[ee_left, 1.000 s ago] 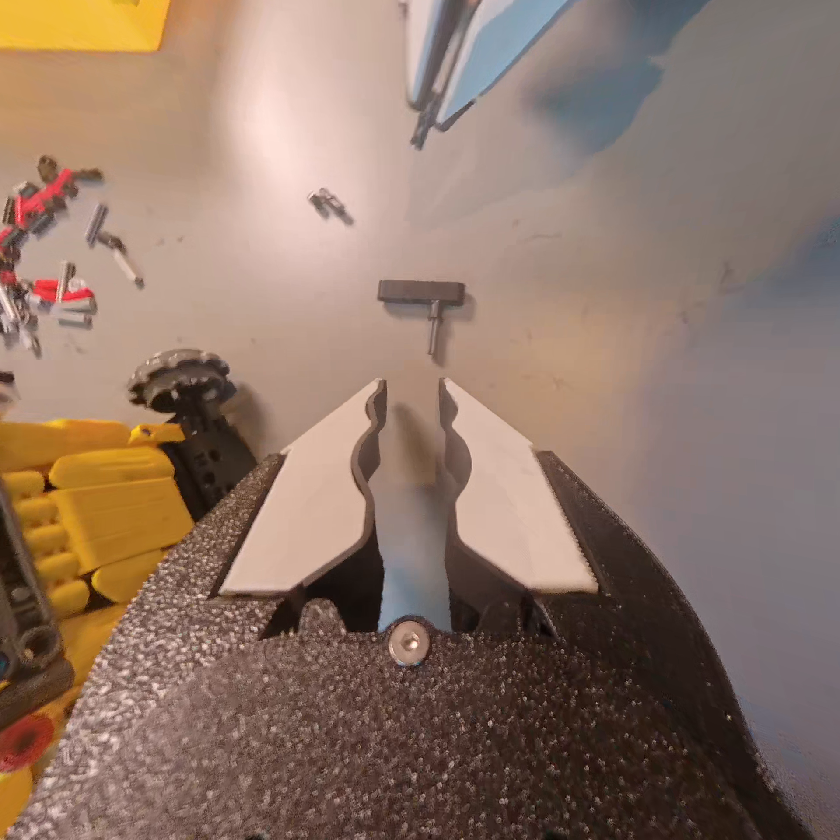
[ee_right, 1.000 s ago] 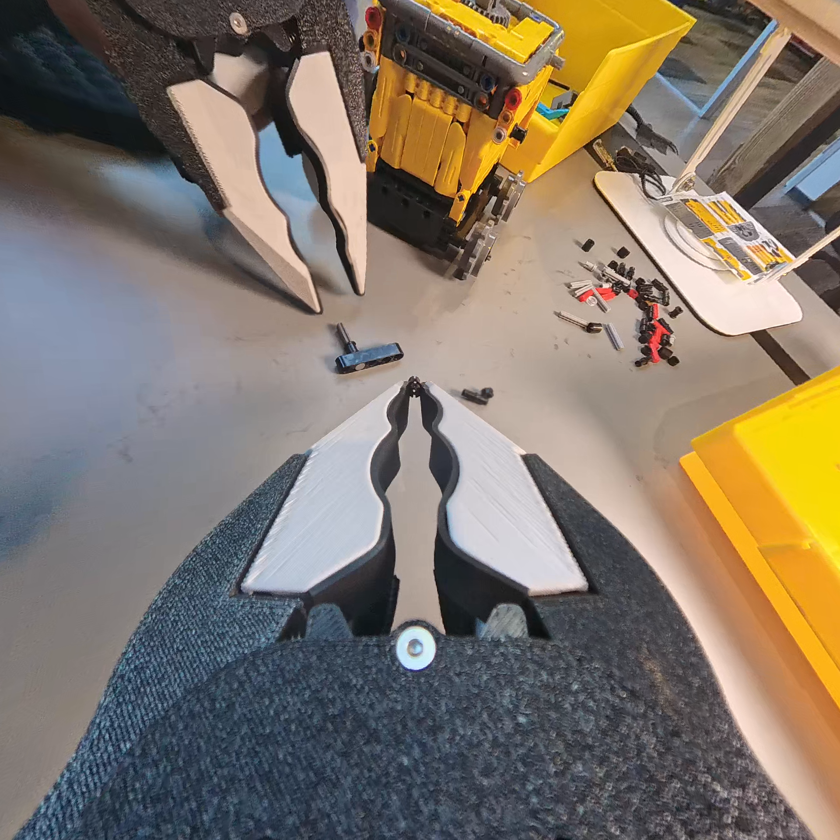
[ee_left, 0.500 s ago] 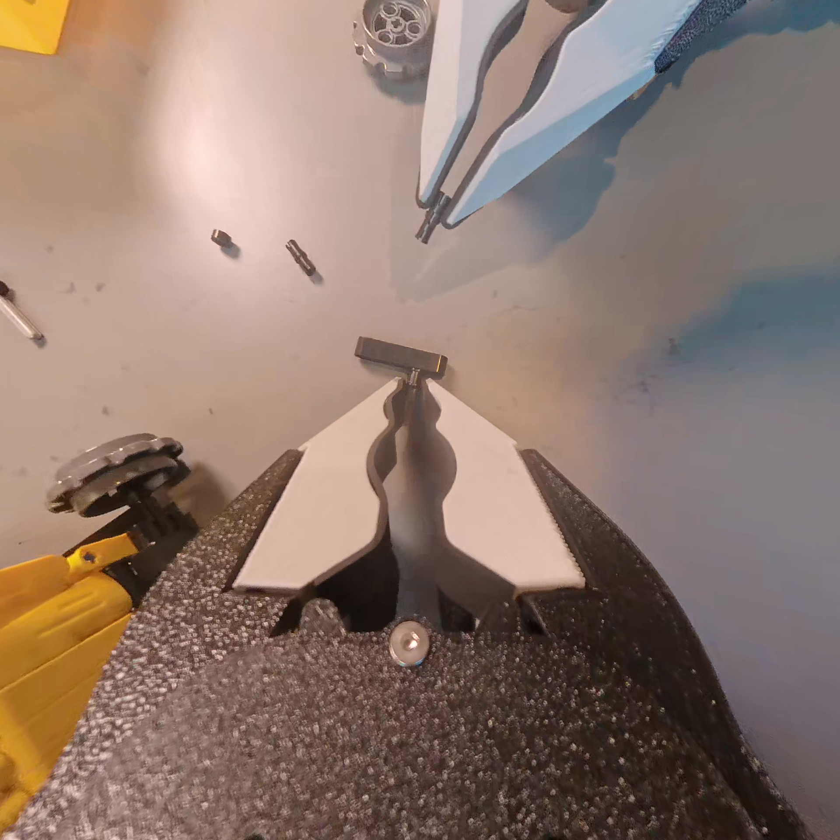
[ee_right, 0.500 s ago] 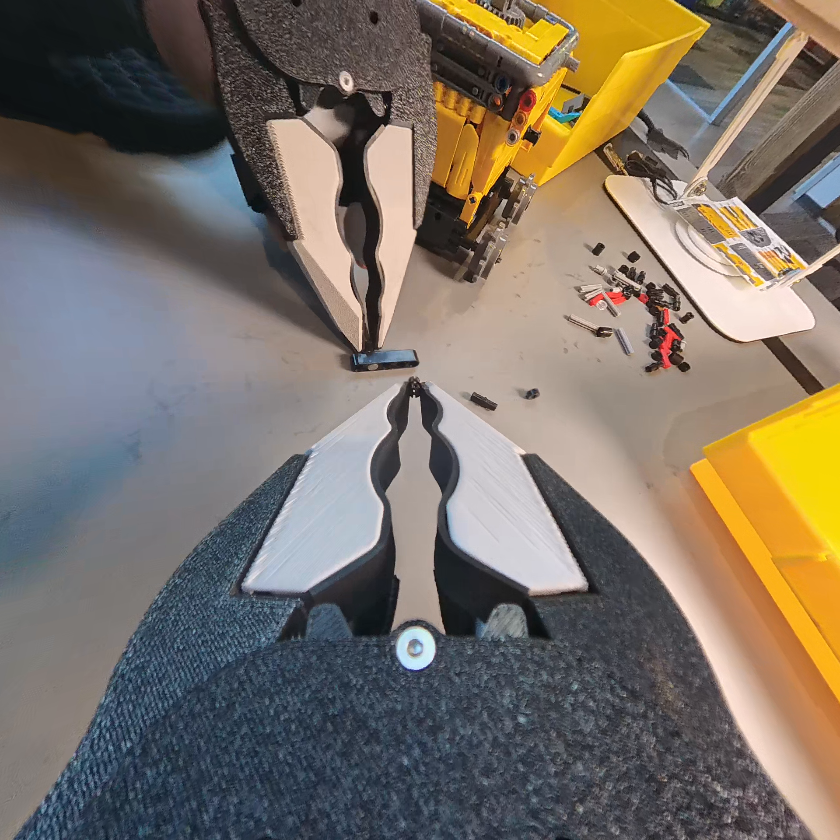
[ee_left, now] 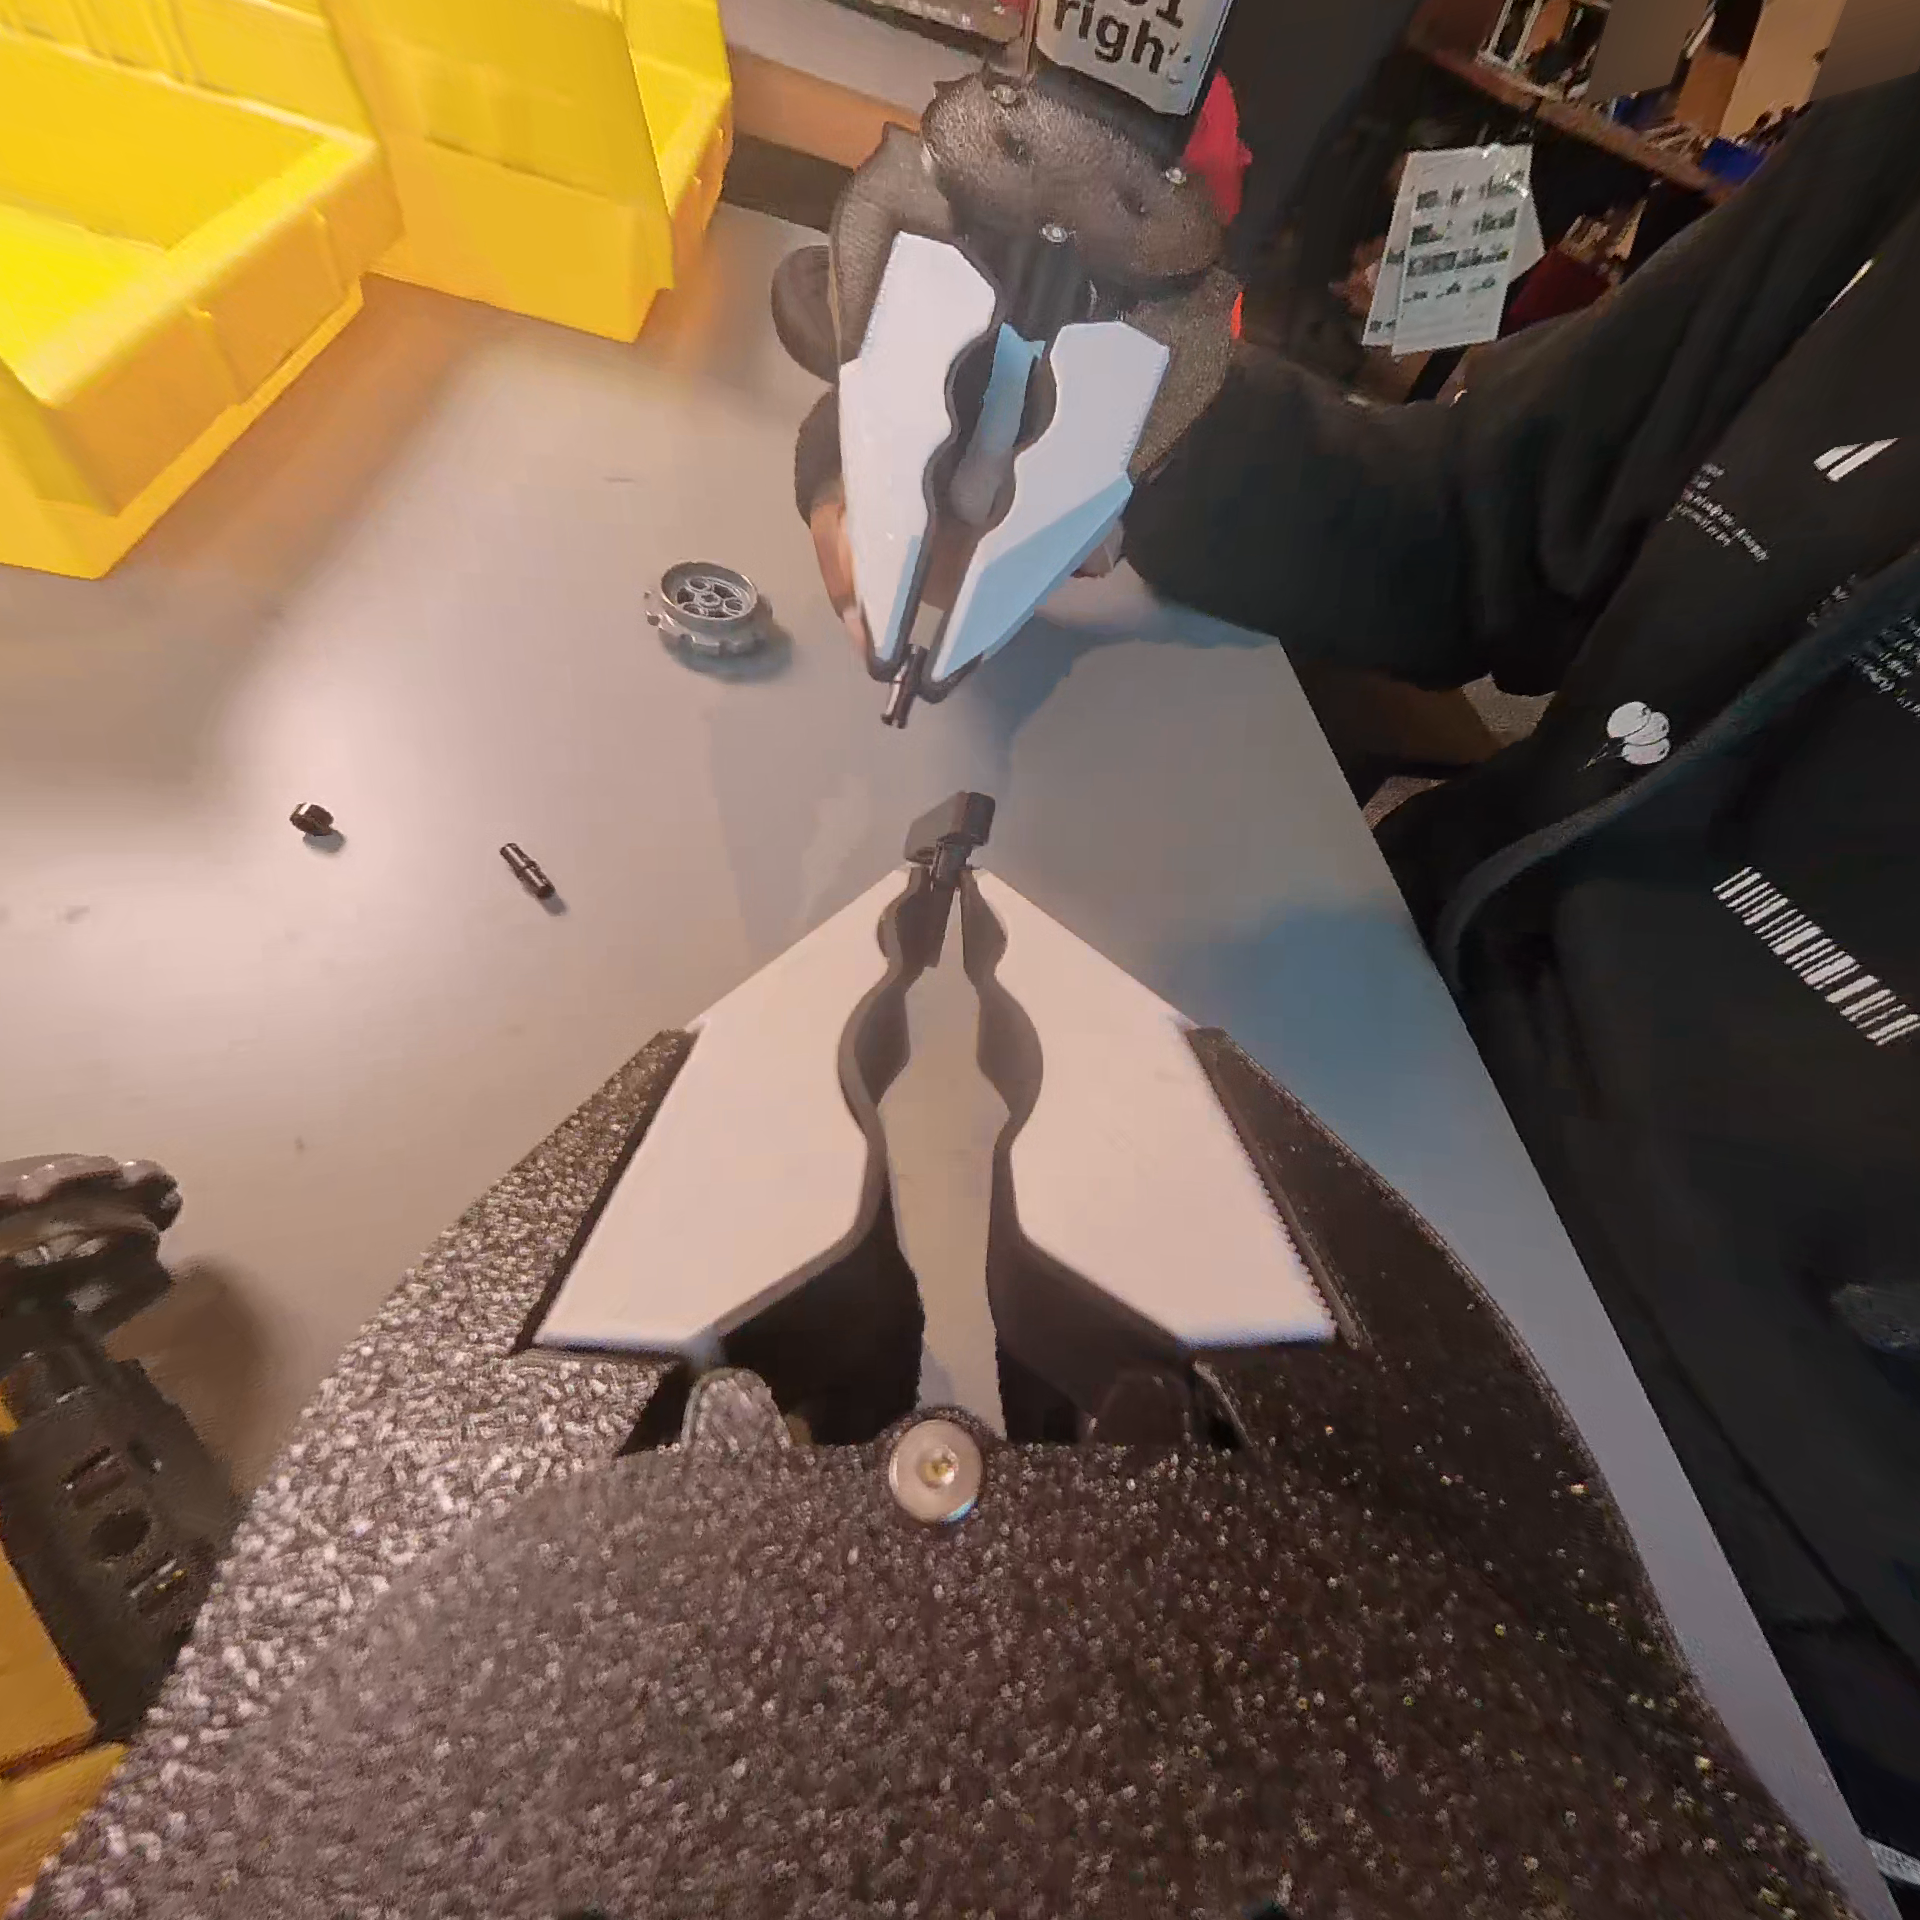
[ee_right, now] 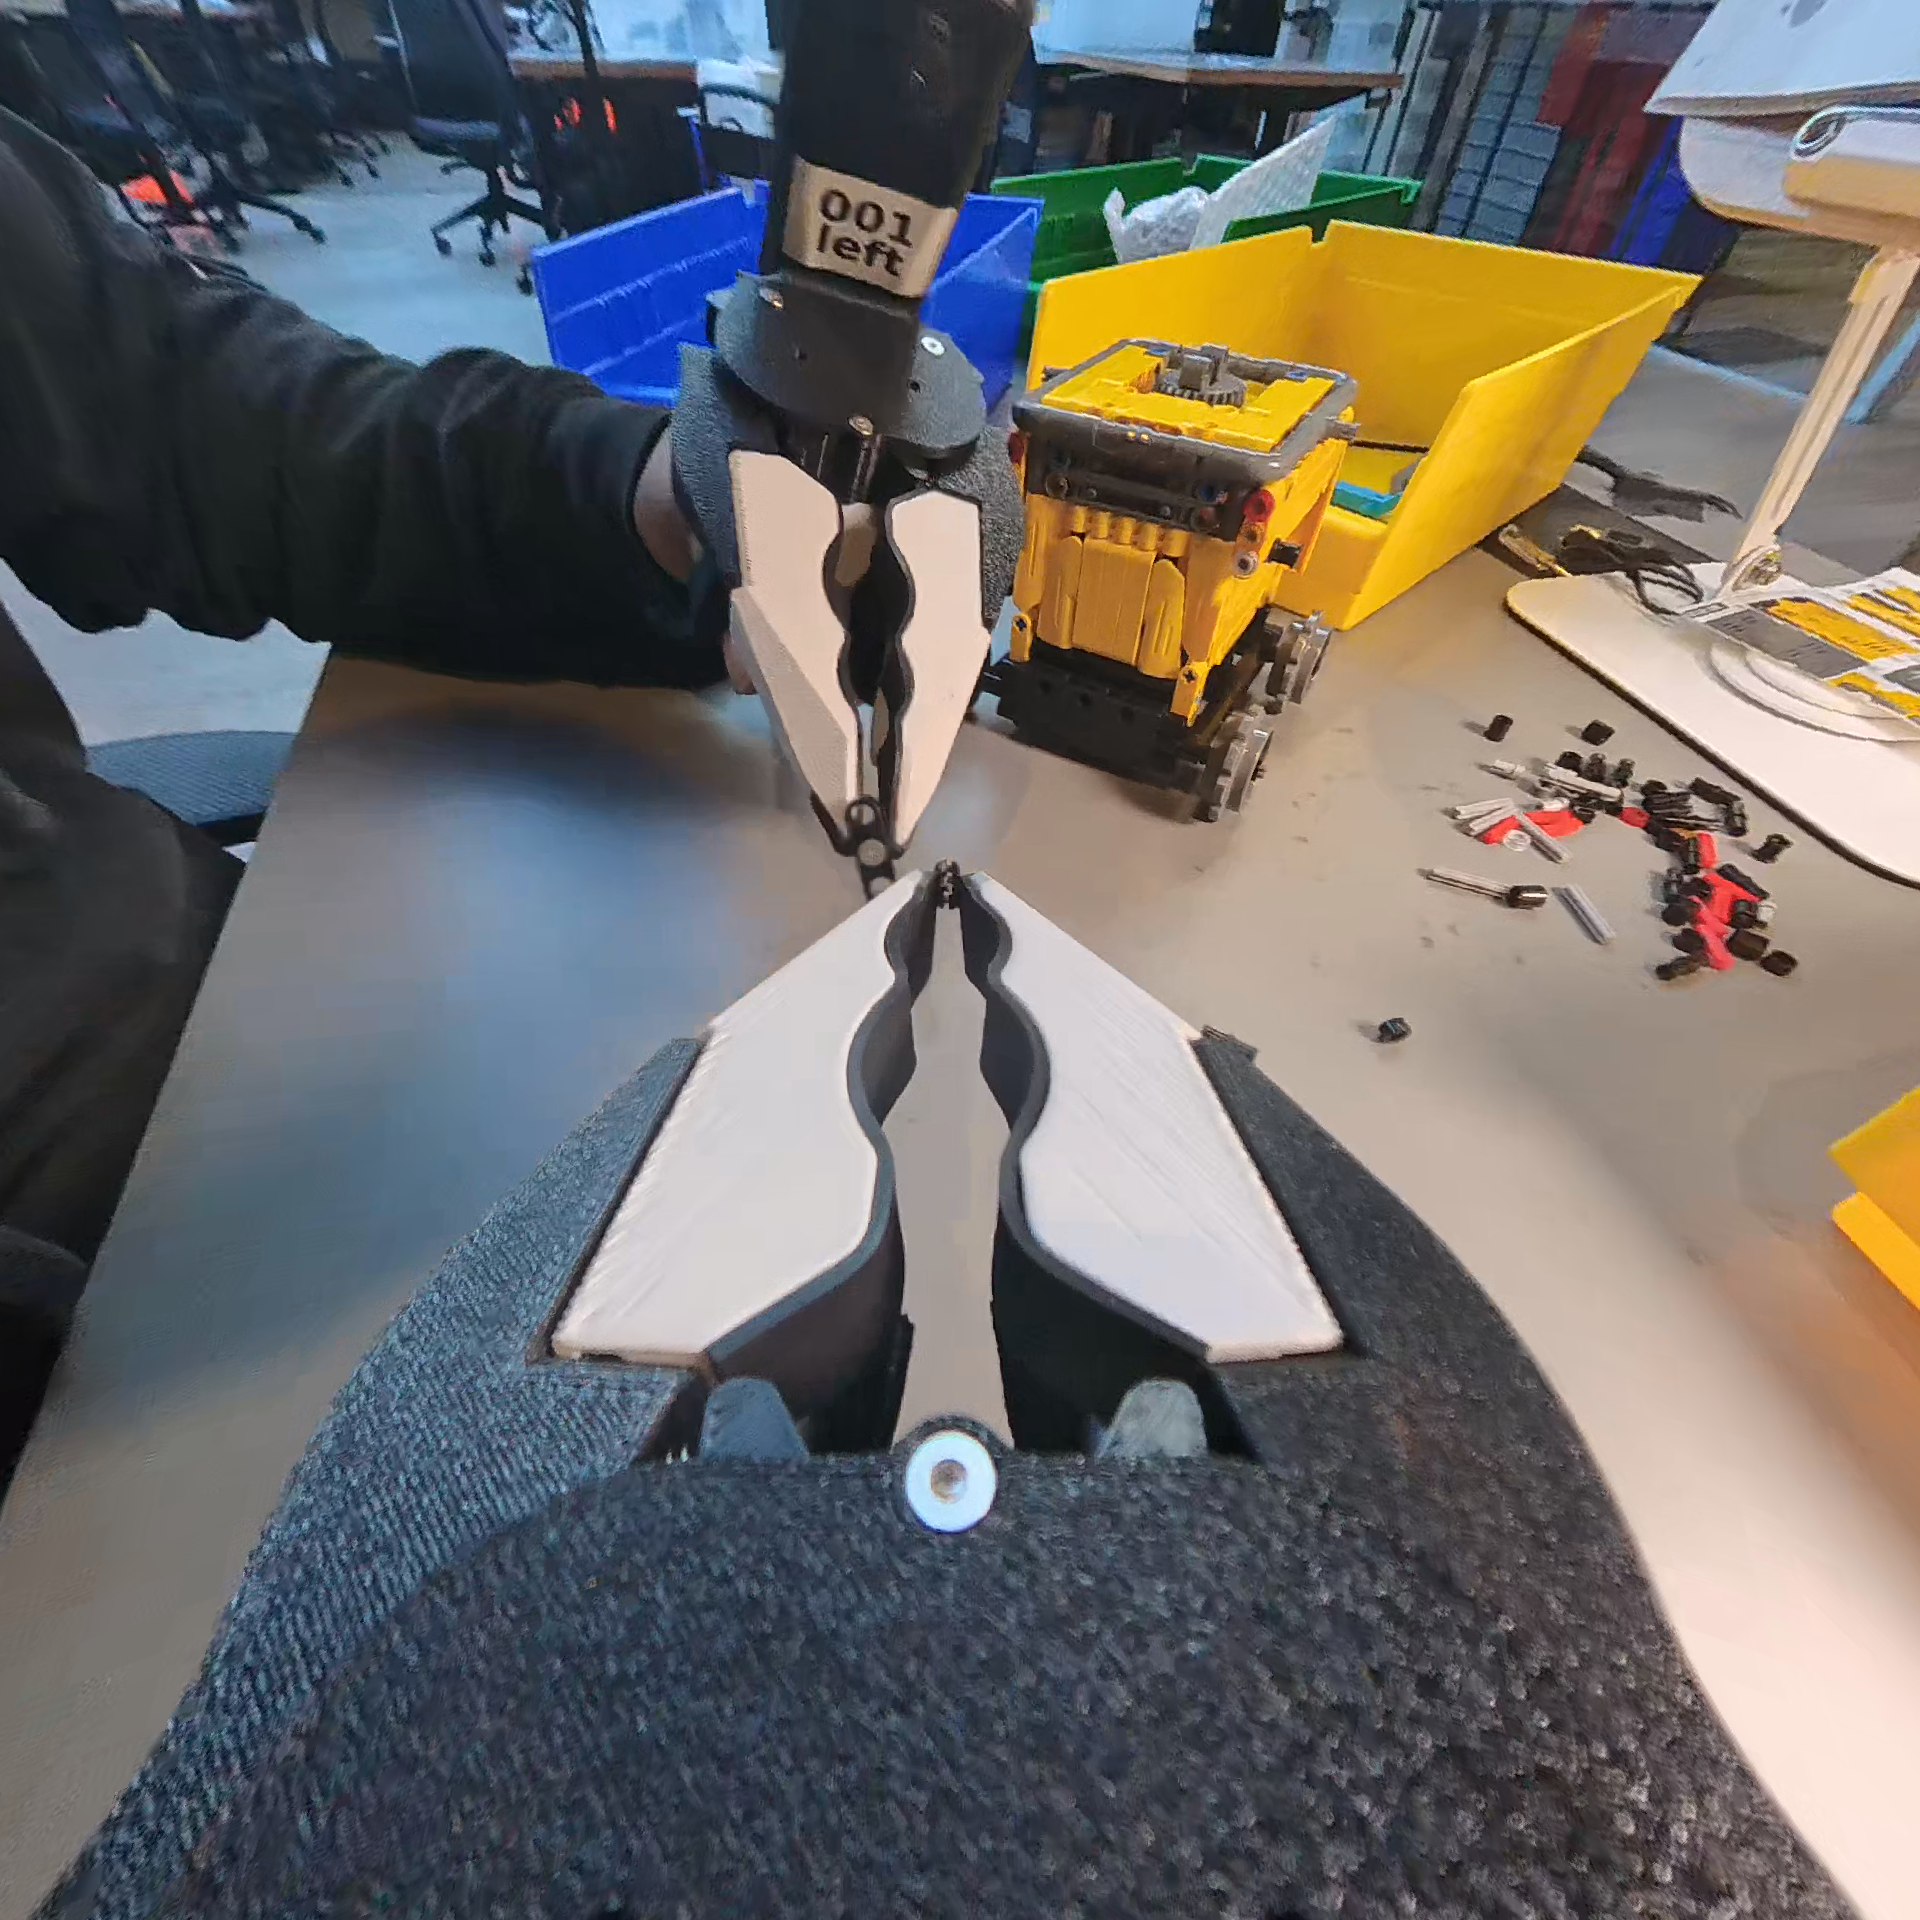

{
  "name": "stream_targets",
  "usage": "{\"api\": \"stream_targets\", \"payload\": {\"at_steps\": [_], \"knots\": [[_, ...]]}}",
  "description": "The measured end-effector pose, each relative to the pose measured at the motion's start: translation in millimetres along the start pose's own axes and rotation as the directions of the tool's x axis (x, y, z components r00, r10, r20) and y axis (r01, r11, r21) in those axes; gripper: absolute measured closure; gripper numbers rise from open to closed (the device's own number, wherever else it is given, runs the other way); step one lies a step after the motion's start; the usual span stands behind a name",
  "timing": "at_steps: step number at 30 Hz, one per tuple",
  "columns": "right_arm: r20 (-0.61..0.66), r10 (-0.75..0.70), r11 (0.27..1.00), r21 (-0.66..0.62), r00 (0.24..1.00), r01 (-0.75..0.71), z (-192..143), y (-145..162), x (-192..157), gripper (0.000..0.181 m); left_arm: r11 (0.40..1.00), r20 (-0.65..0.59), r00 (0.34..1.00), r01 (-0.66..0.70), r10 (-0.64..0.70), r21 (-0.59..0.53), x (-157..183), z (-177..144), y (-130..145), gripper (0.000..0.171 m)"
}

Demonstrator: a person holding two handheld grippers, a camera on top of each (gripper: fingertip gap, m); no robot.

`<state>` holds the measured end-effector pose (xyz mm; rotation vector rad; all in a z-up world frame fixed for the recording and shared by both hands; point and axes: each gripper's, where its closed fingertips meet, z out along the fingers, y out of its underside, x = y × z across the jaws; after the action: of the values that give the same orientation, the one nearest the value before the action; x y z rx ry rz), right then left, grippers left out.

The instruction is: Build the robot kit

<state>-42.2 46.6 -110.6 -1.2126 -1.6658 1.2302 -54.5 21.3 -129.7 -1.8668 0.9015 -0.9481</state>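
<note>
Right wrist view shows the big grey table [ee_right: 436, 935] first, then the yellow toy truck [ee_right: 1164, 561] standing on it, with a yellow bin [ee_right: 1455, 343] just behind. A pile of little black and red pieces [ee_right: 1662, 862] lies well apart on my right side.

My left gripper [ee_right: 871, 821] is pinched tight on a black bar piece [ee_right: 868, 842], up off the table. My right gripper [ee_right: 943, 883] is pinched tight on a tiny black pin [ee_right: 945, 883]. The two tips are very near, but not touching.

From the left wrist view, the black bar piece [ee_left: 951, 831] sticks out past my left gripper [ee_left: 940, 883], and the tiny black pin [ee_left: 899, 696] pokes out of my right gripper [ee_left: 914, 670]. A grey wheel [ee_left: 712, 613] and two loose pins (very small) lie on the table [ee_left: 312, 1039].

I think the pin could slip out, because only its end is pinched. The bar could twist too, since I hold it by a thin stem.

A second ago the bar lay flat on the table and my left gripper was open above it. Now the bar is lifted.
</note>
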Motion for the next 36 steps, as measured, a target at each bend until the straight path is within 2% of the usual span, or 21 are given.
{"api": "stream_targets", "payload": {"at_steps": [2, 7, 15, 25, 36], "knots": [[0.034, -0.006, 1.000, -0.002, 0.999, 0.006, 2, 1, -7, 0.177, 1.000, -0.005, 1.000, 0.021, -0.021, -0.005, -1, 0, 2, 0.168], [0.040, -0.064, 0.989, -0.129, 0.997, 0.069, 11, 24, -12, 0.177, 0.999, 0.002, 0.999, 0.040, -0.040, -0.031, -3, 4, 9, 0.168], [0.050, -0.045, 0.991, -0.121, 0.998, 0.051, 11, 23, -13, 0.177, 0.999, 0.000, 0.999, 0.054, -0.054, -0.008, -3, 4, 6, 0.168], [0.057, 0.015, 0.999, -0.037, 0.998, -0.013, 4, 7, -10, 0.177, 0.992, -0.039, 0.997, 0.067, -0.063, 0.106, 2, -3, -12, 0.168], [0.134, 0.091, 0.994, 0.043, 0.987, -0.097, 4, -5, -22, 0.177, 0.977, -0.084, 0.996, 0.059, -0.042, 0.205, 13, -7, -30, 0.168]]}}
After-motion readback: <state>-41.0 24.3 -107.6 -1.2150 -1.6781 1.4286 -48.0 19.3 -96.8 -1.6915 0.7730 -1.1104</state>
